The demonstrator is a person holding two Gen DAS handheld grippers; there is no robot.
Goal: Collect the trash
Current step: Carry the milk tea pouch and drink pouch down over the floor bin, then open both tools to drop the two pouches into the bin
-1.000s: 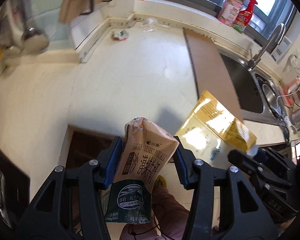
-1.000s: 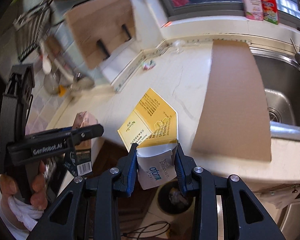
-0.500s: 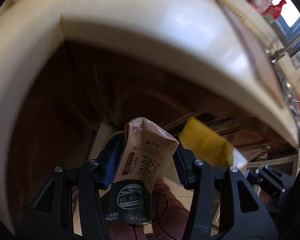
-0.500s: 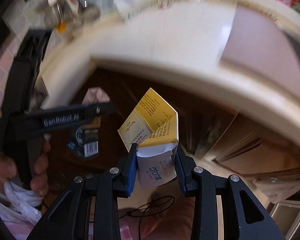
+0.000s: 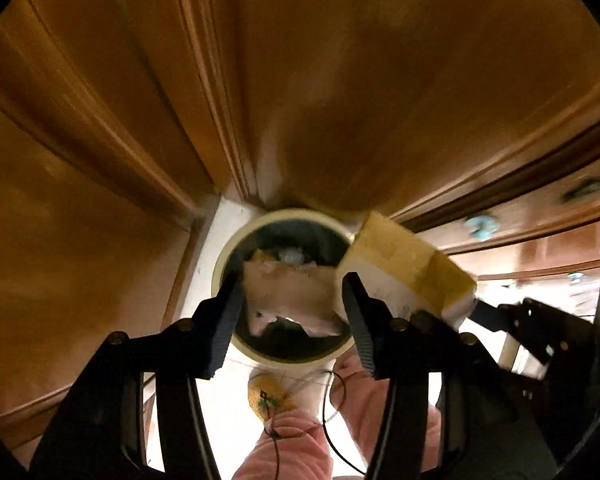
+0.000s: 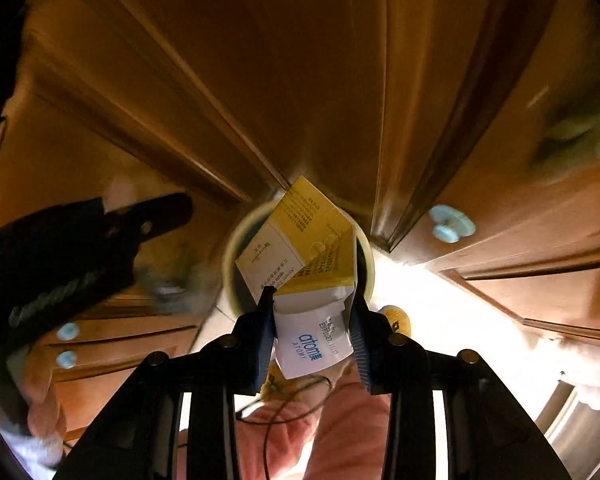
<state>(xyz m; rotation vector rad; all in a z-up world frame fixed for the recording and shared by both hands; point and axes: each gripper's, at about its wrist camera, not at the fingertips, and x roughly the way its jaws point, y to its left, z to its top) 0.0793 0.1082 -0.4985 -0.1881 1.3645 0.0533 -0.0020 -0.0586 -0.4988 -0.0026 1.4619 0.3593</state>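
Note:
Both wrist views look down at a round cream-rimmed trash bin (image 5: 236, 246) on the floor by wooden cabinets. My left gripper (image 5: 292, 300) is open above the bin mouth. The brown milk carton (image 5: 288, 296) is loose between its fingers, down in the bin opening, where other trash lies. My right gripper (image 6: 312, 308) is shut on the yellow and white box (image 6: 304, 248), held over the bin rim (image 6: 230, 256). The box also shows in the left wrist view (image 5: 408, 268).
Wooden cabinet doors (image 5: 340, 80) surround the bin on the far side, with pale knobs (image 6: 450, 224). A pale floor (image 6: 440, 292), my pink-sleeved legs (image 5: 296, 448) and a yellow slipper (image 5: 266, 392) lie below the grippers. A black cable (image 6: 284, 396) hangs there.
Both grippers have dropped from countertop height to just over the bin. The left gripper has opened and let the milk carton go; the right still holds the box.

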